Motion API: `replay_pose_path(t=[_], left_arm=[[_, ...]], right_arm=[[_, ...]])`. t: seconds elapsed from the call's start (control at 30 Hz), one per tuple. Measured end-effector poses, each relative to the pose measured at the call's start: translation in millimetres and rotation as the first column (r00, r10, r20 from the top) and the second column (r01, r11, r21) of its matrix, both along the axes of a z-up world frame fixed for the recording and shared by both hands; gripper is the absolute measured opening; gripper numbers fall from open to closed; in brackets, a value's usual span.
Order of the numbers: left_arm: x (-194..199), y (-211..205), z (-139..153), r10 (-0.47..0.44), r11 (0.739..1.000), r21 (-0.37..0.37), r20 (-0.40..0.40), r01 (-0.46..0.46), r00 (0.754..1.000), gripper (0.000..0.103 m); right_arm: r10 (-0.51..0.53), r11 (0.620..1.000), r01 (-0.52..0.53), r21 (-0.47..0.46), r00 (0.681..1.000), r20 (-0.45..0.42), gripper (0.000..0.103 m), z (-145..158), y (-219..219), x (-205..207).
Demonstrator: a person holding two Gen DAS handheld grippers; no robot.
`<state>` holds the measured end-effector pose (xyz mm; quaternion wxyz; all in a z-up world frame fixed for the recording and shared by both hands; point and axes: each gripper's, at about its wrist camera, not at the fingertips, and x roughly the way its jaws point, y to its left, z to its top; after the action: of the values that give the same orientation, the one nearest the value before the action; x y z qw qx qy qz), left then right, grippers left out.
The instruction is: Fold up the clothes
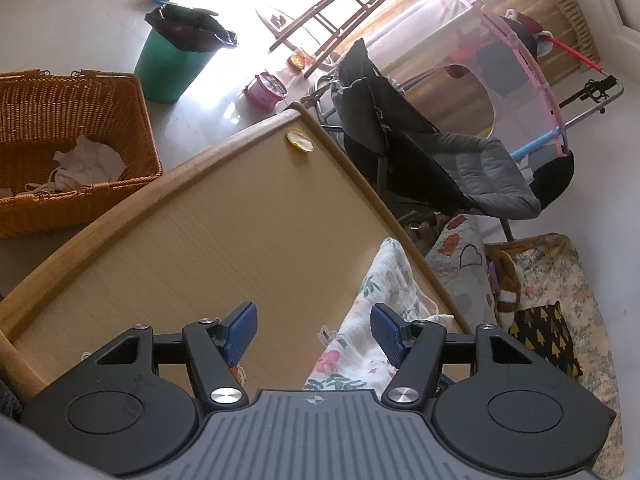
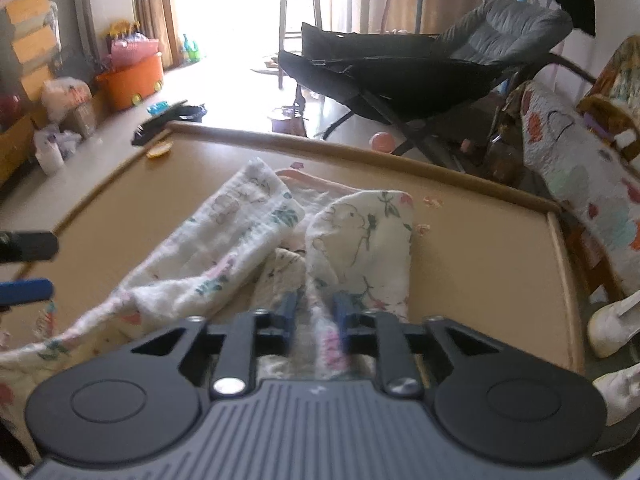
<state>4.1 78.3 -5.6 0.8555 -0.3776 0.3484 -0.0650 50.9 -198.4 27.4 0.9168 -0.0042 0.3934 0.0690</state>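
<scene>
A white floral garment (image 2: 248,232) lies crumpled on the tan table (image 2: 480,248), its two legs or sleeves pointing away from me. My right gripper (image 2: 314,316) points down at its near part. The jaws stand a little apart, slightly blurred, with a raised fold of the cloth between them. In the left wrist view my left gripper (image 1: 314,336) hovers open over the table (image 1: 200,220). Its right fingertip is above the garment's edge (image 1: 384,300) and nothing is gripped. The left gripper's blue pad (image 2: 24,290) shows at the left edge of the right wrist view.
A small yellow object (image 1: 300,141) lies near the table's far corner. On the floor stand a wicker basket (image 1: 60,152) holding white cloths and a green bin (image 1: 172,68). A dark folding chair (image 1: 440,160) and a quilt-covered seat (image 1: 460,272) flank the table.
</scene>
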Motion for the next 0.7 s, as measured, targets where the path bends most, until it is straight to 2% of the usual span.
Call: replay_pose_path(t=[0.03,0.07,0.27,0.47,0.6,0.7], left_arm=[[0.2,0.1,0.0,-0.002,1.000,0.000,0.001,0.002,1.000,0.065],[0.3,0.2,0.0,-0.003,1.000,0.001,0.001,0.003,1.000,0.065],[0.4,1.6,-0.8,-0.005,1.000,0.002,-0.001,0.005,1.000,0.065],[0.9,-0.9,-1.9,-0.013,1.000,0.010,-0.005,0.013,1.000,0.065],[0.6,-0.8,-1.9,-0.017,1.000,0.022,-0.006,0.017,1.000,0.065],[0.5,-1.6,-2.1,-0.020,0.999,0.036,-0.008,0.020,1.000,0.065]], right_arm=[[-0.003,1.000,0.002,0.019,1.000,0.003,0.035,1.6,-1.5,-0.9],[-0.007,1.000,0.007,0.027,1.000,0.009,0.037,3.1,-1.7,-1.4],[-0.010,0.999,0.008,0.037,0.999,0.034,0.039,8.7,-2.3,-1.4],[0.017,0.998,-0.014,0.059,0.999,-0.042,0.041,-7.1,-0.8,4.5],[0.036,0.999,-0.035,0.029,0.999,-0.029,0.041,-6.2,4.0,1.6],[0.014,0.998,-0.013,0.059,1.000,-0.014,0.041,1.9,1.1,-2.1]])
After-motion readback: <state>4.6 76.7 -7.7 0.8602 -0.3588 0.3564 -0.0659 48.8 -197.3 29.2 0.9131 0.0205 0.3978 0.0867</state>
